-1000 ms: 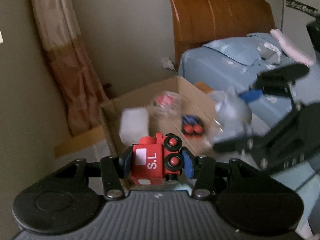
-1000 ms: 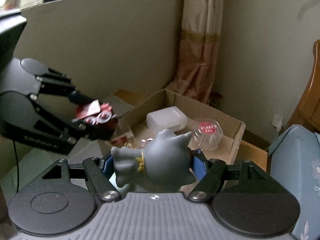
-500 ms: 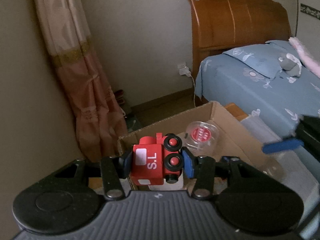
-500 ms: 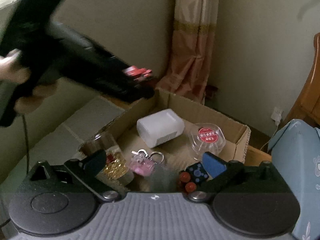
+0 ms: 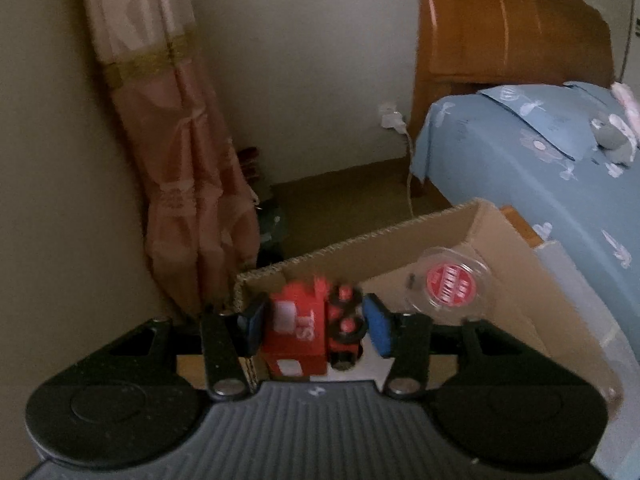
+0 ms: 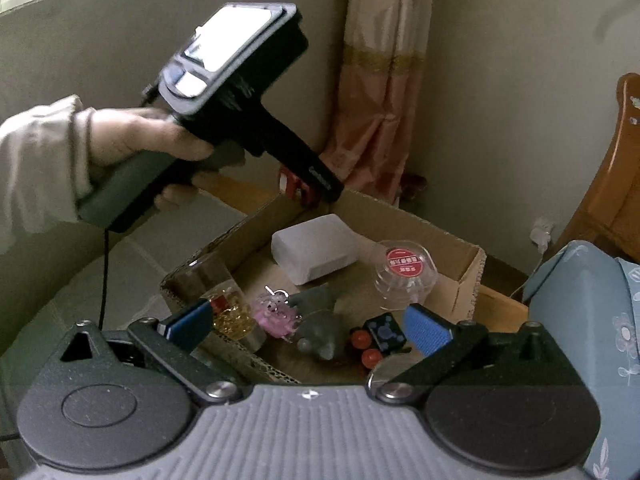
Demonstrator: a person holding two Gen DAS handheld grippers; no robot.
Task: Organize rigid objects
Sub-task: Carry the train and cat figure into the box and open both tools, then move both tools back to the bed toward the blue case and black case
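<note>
One red toy train (image 5: 308, 330), boxy, with black wheels and red hubs, sits between the blue pads of the left hand-held gripper (image 5: 314, 328). The image is blurred there; a narrow gap shows beside the right pad, so whether the pads still clamp the train cannot be told. The train hangs above the left corner of a cardboard box (image 5: 516, 248), just inside its corrugated rim.

In the right wrist view, the right hand-held gripper (image 6: 306, 326) stands wide open and empty over the near edge of the box. Below it, on the box floor, lie a grey toy figure (image 6: 320, 328), a pink keyring charm (image 6: 276, 314), a dark cube with red balls (image 6: 380, 334) and a jar of gold beads (image 6: 232, 316). A white plastic block (image 6: 314, 248) and a clear round tub with a red label (image 6: 404, 276) rest farther back. Free floor remains between the block and the far wall of the box.

A blue bedsheet (image 5: 540, 168) lies right of the box; a pink curtain (image 5: 180, 152) hangs behind it.
</note>
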